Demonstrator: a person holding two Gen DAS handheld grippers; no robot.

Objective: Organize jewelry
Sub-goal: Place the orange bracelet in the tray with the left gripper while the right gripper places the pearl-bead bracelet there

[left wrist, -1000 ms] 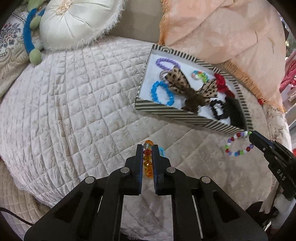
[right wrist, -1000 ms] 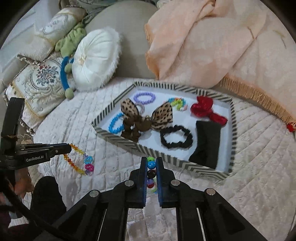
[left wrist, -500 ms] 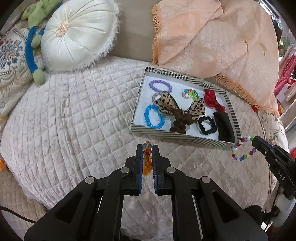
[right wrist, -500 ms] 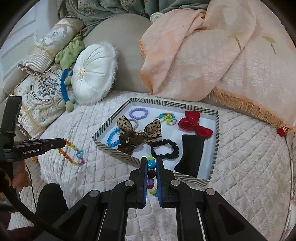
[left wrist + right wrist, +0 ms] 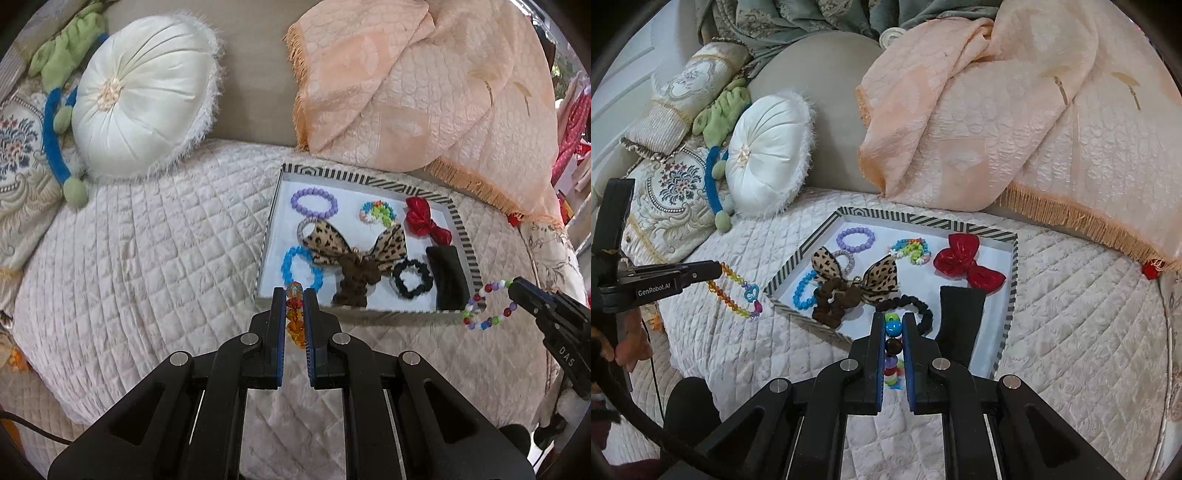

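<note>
We have both bracelets in the air now. Our left claw (image 5: 294, 314) is pinching the amber bead bracelet (image 5: 294, 314), and our right claw (image 5: 894, 345) is pinching the multicoloured bead bracelet (image 5: 893, 334); each loop dangles free below its fingers, as the opposite camera shows. Over the last second both hands have lifted up and away from the quilted bed (image 5: 147, 258), so the striped tray (image 5: 364, 179) has shrunk in both views and sits further from the cameras (more of the peach blanket (image 5: 997, 110) and round white cushion (image 5: 768, 155) has come into sight).

The tray lies on the bed ahead of us, already holding the purple bracelet (image 5: 314, 201), blue bracelet (image 5: 301, 267), leopard bow (image 5: 354, 243), black scrunchie (image 5: 412, 277) and red bow (image 5: 428, 225). The amber loop hangs near the tray's left corner, the multicoloured one off its near right corner.

We judge the pickup done: what remains is carrying each bracelet over the rim and releasing it into a bare white patch.
</note>
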